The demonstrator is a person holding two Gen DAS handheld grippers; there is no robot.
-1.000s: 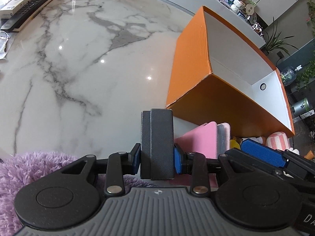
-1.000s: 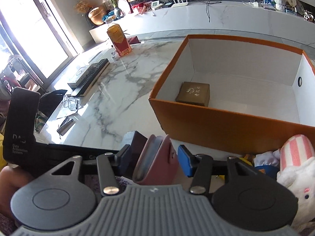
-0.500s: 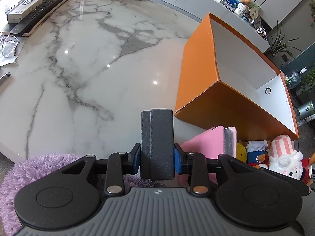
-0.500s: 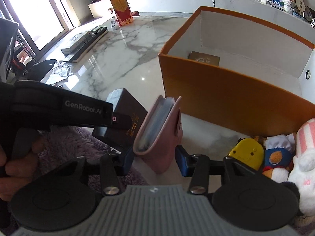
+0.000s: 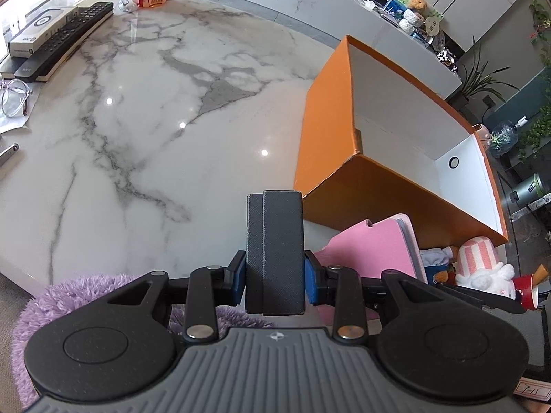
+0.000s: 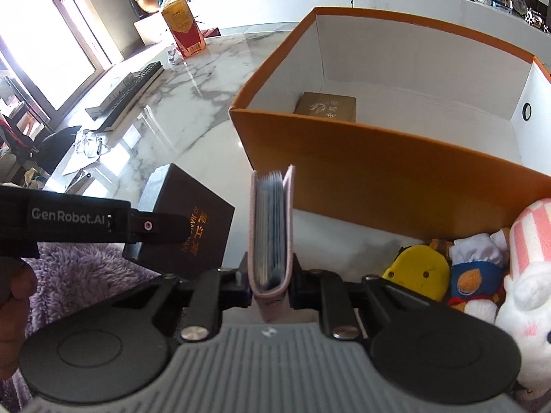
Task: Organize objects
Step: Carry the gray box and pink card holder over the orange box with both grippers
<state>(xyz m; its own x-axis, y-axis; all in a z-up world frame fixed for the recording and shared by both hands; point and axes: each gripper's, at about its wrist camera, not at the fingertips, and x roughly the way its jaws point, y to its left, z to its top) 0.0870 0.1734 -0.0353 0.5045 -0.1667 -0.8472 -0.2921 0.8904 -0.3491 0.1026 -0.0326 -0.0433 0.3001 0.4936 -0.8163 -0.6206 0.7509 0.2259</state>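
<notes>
My left gripper (image 5: 274, 280) is shut on a dark grey box (image 5: 275, 241), held above the table's near edge; the box also shows in the right wrist view (image 6: 193, 220). My right gripper (image 6: 270, 284) is shut on a pink card wallet (image 6: 272, 230), held upright with its spine down; it shows in the left wrist view (image 5: 372, 247) too. An open orange box (image 6: 396, 172) with white inside stands ahead and holds a small brown box (image 6: 325, 106). In the left wrist view the orange box (image 5: 396, 186) is to the right of the grey box.
Plush toys (image 6: 482, 268) lie at the right in front of the orange box. A purple fluffy mat (image 5: 69, 296) is at the near left. Remotes (image 5: 65, 34), glasses (image 5: 13, 98) and a red-labelled bottle (image 6: 180, 27) are on the far side of the marble table (image 5: 155, 137).
My right gripper closed tight on the pink wallet, turned it upright and lifted it. My left gripper with the grey box pulled back a little and rose.
</notes>
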